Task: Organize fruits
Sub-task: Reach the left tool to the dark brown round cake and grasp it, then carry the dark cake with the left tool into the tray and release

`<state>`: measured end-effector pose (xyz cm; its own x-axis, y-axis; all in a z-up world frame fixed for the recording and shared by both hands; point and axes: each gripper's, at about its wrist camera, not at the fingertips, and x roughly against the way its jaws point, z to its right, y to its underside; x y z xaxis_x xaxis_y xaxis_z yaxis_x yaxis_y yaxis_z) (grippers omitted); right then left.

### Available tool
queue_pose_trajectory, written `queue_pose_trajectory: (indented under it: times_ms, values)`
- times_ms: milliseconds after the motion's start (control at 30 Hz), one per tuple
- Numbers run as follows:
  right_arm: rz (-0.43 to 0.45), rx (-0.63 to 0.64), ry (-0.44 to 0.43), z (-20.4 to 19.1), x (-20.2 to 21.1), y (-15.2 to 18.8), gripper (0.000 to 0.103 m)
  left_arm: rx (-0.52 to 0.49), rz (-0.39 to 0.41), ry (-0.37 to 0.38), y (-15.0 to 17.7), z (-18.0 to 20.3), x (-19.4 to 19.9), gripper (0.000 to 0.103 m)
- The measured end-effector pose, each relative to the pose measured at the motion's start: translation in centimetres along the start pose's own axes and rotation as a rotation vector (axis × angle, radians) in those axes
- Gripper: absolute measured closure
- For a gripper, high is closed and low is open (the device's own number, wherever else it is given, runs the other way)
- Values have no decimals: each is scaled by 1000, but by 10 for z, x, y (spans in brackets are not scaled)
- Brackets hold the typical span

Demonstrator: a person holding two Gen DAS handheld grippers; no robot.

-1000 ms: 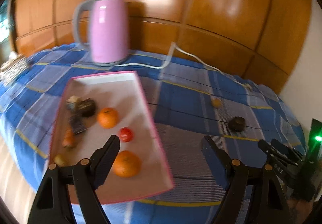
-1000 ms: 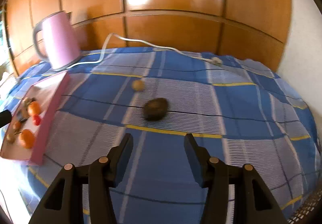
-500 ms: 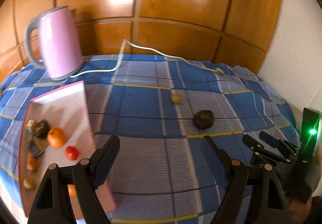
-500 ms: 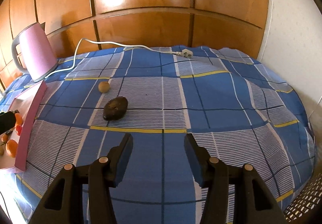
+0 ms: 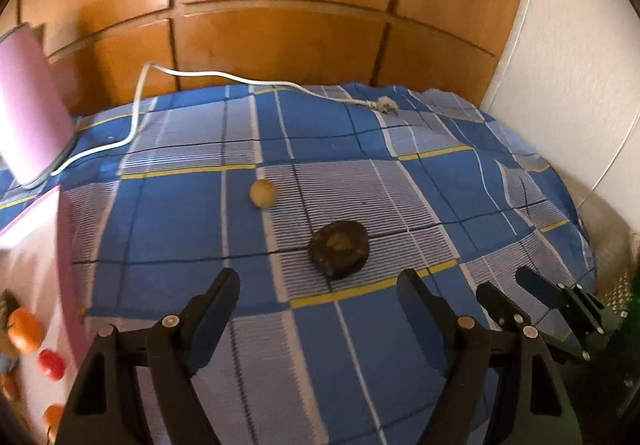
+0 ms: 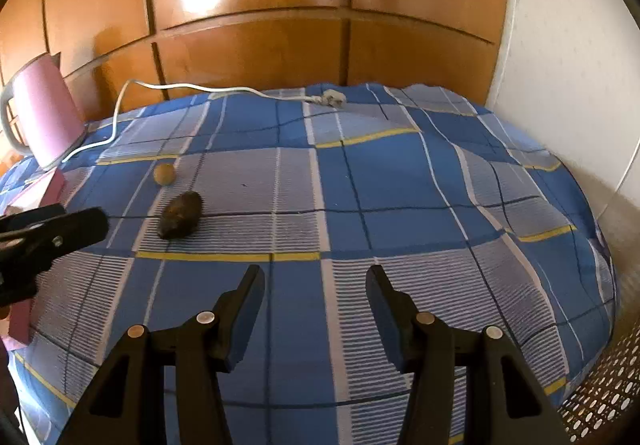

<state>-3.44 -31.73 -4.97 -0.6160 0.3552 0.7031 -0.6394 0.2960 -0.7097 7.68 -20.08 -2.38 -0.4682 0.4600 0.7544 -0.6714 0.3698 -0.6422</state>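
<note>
Both empty: left gripper (image 5: 318,295) spread wide just short of dark avocado (image 5: 338,248) on blue plaid cloth (image 5: 420,185); right gripper (image 6: 315,287) spread too; small tan fruit (image 5: 263,194) near avocado.

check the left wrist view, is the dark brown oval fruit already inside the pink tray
No, the dark brown oval fruit lies on the blue checked cloth, apart from the pink tray at the left edge.

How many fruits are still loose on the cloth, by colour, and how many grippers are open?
Dark brown fruit: 1
Small tan round fruit: 1
Total loose on the blue checked cloth: 2
Open grippers: 2, left gripper and right gripper
</note>
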Motion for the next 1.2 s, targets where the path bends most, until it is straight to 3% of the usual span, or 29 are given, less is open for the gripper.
queue_pose_trajectory:
  times_ms: [367,467,500,667,1000,1200]
  values:
    - [-18,-18,11,13,-8,2,49,-8,-87,-48,-18,12,-60,22]
    - [-24,-23,15,16,-8,2,49,16,-142,-18,-15,9,-78,54]
    - [-24,-22,15,17,-8,3,49,27,-138,-11,-13,7,-78,54]
    - [-22,-19,12,18,-8,3,49,75,-109,28,2,-8,-56,54]
    - [-41,10,-23,0,-16,4,50,162,2,-24,33,-48,22,54]
    - [-54,53,-49,-17,-21,6,50,230,34,-52,44,-72,49,54]
